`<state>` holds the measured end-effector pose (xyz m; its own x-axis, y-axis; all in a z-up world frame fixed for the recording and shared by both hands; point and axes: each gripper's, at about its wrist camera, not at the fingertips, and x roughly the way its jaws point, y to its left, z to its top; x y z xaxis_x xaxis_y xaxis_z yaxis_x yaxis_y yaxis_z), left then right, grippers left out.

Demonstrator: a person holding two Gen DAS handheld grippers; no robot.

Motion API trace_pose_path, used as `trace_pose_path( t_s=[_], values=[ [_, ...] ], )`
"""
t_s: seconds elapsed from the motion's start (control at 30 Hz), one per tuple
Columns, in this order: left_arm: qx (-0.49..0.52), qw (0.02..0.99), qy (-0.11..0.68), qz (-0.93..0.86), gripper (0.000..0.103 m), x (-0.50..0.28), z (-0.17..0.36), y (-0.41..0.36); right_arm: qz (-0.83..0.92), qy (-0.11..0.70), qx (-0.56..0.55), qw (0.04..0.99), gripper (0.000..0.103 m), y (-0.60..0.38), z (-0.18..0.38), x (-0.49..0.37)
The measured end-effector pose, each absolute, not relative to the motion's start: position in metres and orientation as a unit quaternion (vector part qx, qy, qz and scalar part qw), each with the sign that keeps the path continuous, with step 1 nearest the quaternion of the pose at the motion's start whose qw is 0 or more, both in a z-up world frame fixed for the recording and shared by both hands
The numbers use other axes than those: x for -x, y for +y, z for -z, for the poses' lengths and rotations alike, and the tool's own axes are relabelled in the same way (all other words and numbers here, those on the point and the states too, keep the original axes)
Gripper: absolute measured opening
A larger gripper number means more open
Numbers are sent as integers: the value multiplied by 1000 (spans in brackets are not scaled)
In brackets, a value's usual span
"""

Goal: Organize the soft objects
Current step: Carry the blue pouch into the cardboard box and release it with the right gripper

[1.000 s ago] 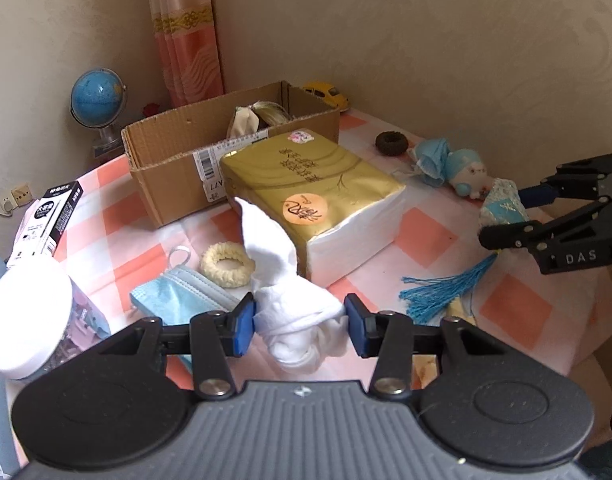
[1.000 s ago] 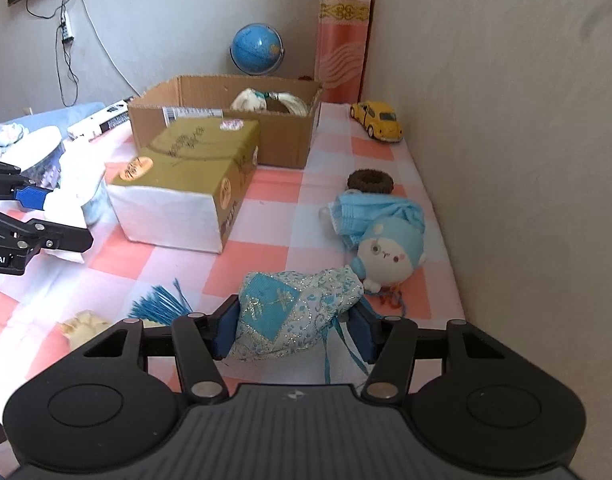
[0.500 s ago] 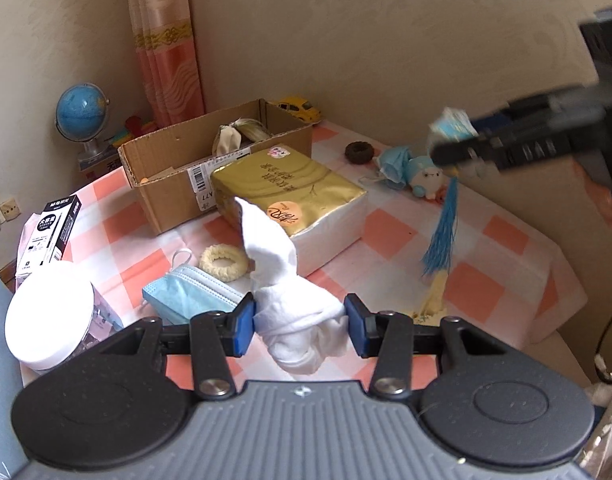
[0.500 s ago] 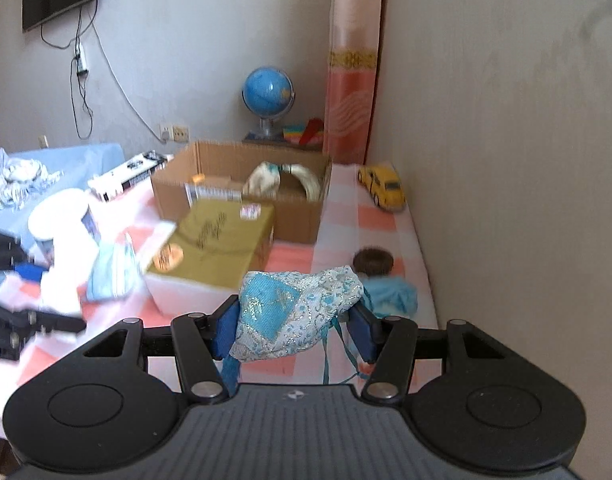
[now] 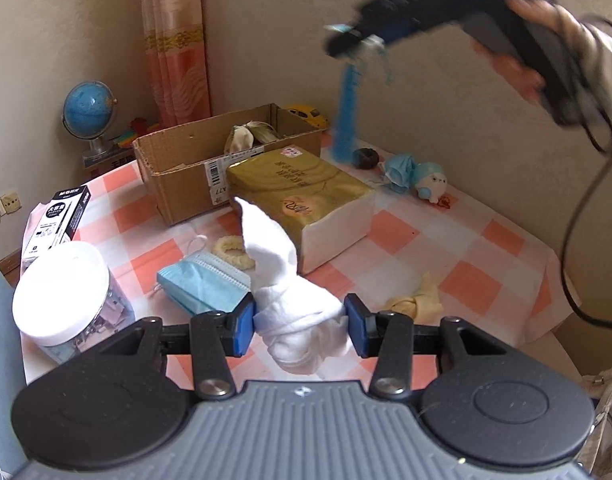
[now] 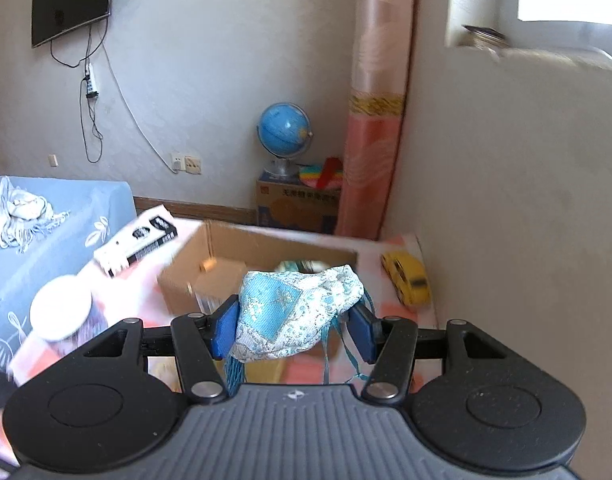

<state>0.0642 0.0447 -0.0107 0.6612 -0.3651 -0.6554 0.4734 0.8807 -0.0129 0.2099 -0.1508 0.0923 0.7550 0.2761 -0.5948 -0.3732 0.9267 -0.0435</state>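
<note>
My left gripper (image 5: 298,330) is shut on a white cloth (image 5: 294,312) and holds it above the checked table (image 5: 477,256). My right gripper (image 6: 292,332) is shut on a blue patterned pouch (image 6: 294,312) with a blue tassel (image 5: 345,120) hanging from it. It is high in the air near the open cardboard box (image 5: 178,160), which also shows in the right wrist view (image 6: 226,256). The right gripper appears blurred in the left wrist view (image 5: 357,36).
On the table are a gold tissue pack (image 5: 302,196), a blue face mask (image 5: 202,284), a cream scrunchie (image 5: 230,250), a yellow cloth (image 5: 415,300), a plush toy (image 5: 429,180), a dark scrunchie (image 5: 365,158), a white-lidded jar (image 5: 62,292) and a yellow toy car (image 6: 407,280).
My right gripper has lifted the blue pouch high off the table and moved toward the cardboard box. My left gripper has risen a little with the white cloth.
</note>
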Motion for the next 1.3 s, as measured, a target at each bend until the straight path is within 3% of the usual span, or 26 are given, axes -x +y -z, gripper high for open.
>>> trace_pose_path(
  t_s=[0.37, 0.73, 1.03, 1.1, 1.3],
  values=[
    [-56, 917, 332, 211, 45, -64, 13, 55, -176, 316, 87, 928, 62, -77, -96, -311],
    [-32, 922, 339, 182, 45, -64, 20, 70, -202, 378, 86, 899, 63, -23, -52, -361],
    [-31, 923, 342, 176, 45, -66, 22, 73, -231, 402, 65, 883, 98, -17, -34, -363],
    [-32, 922, 342, 178, 45, -67, 22, 72, -231, 396, 63, 886, 103, -22, -36, -358],
    [-29, 920, 345, 185, 45, -68, 20, 70, -227, 387, 63, 891, 103, -39, -39, -338]
  ],
)
